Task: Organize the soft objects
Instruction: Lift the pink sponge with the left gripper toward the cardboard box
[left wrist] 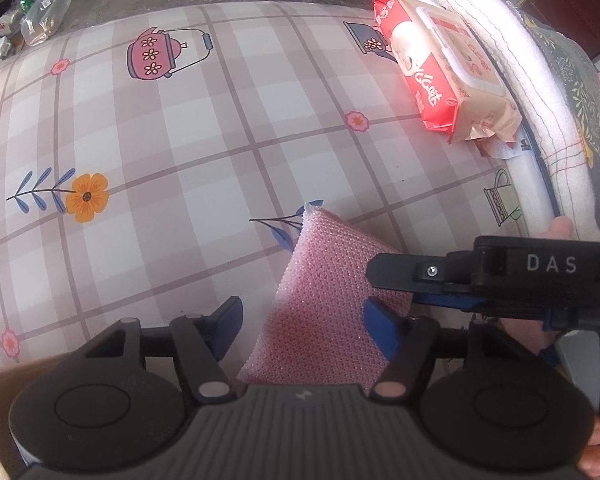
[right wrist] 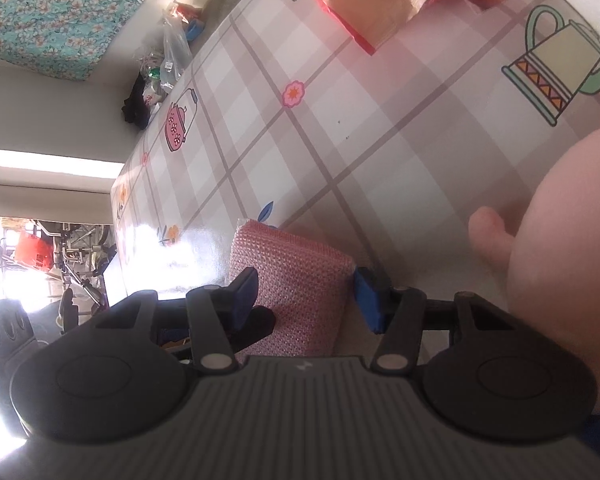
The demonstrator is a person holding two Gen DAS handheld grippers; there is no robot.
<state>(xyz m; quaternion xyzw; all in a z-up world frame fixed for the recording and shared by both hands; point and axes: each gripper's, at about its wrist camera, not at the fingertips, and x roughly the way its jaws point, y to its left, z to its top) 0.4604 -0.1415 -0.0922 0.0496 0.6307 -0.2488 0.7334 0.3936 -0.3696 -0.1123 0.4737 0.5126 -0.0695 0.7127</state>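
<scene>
A pink mesh sponge (left wrist: 332, 300) is held tilted just above the checked tablecloth (left wrist: 172, 128). My right gripper (left wrist: 394, 284) comes in from the right in the left wrist view and is shut on the sponge's right part. In the right wrist view the sponge (right wrist: 300, 280) sits between that gripper's (right wrist: 304, 298) blue pads, which press both its sides. My left gripper (left wrist: 304, 320) straddles the sponge and stands open. Its right pad is at the sponge's edge and its left pad is clear of it. One black left-gripper finger (right wrist: 260, 322) shows beside the sponge.
A red pack of wet wipes (left wrist: 440, 68) lies at the table's far right, against a rolled white towel (left wrist: 512, 92). Plastic bags (left wrist: 44, 12) sit beyond the far left edge. A person's hand (right wrist: 560, 240) is close on the right.
</scene>
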